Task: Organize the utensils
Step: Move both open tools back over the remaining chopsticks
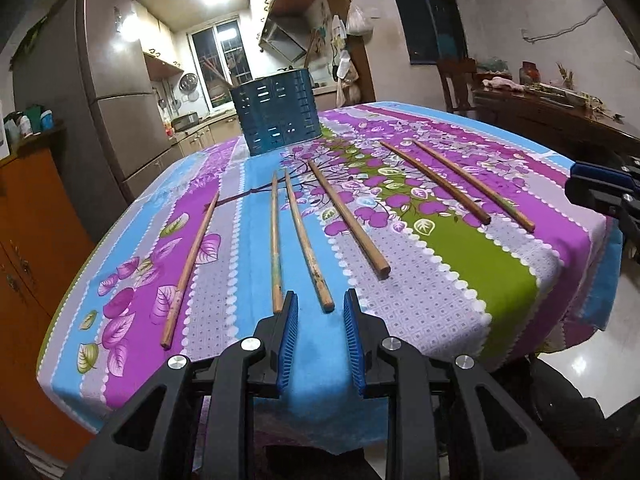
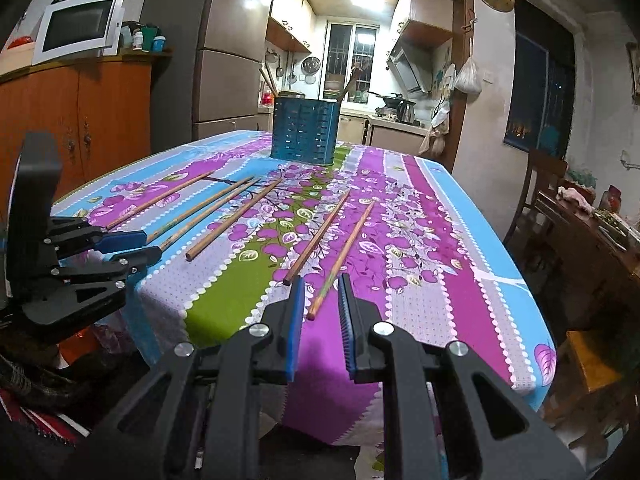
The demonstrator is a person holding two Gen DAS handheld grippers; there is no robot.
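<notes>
Several wooden chopsticks lie side by side on the flowered tablecloth (image 1: 460, 300), pointing towards a blue slotted utensil holder (image 1: 276, 116) at the far end. The holder (image 2: 304, 128) has a few sticks standing in it. My left gripper (image 1: 321, 302) hovers open at the near table edge. The near end of one chopstick (image 1: 308, 244) lies between its fingertips, untouched. My right gripper (image 2: 321, 282) is also open and low over the near edge. The tip of the rightmost chopstick (image 2: 342, 258) sits in the gap between its blue pads. Each gripper shows at the edge of the other view: right gripper (image 1: 600, 188), left gripper (image 2: 146, 246).
The table's near edge (image 2: 320, 420) drops off just below both grippers. An orange cabinet (image 2: 80, 120) and a fridge (image 2: 224, 80) stand to the left. A wooden chair (image 2: 540, 184) and a cluttered side table (image 2: 592, 232) are to the right.
</notes>
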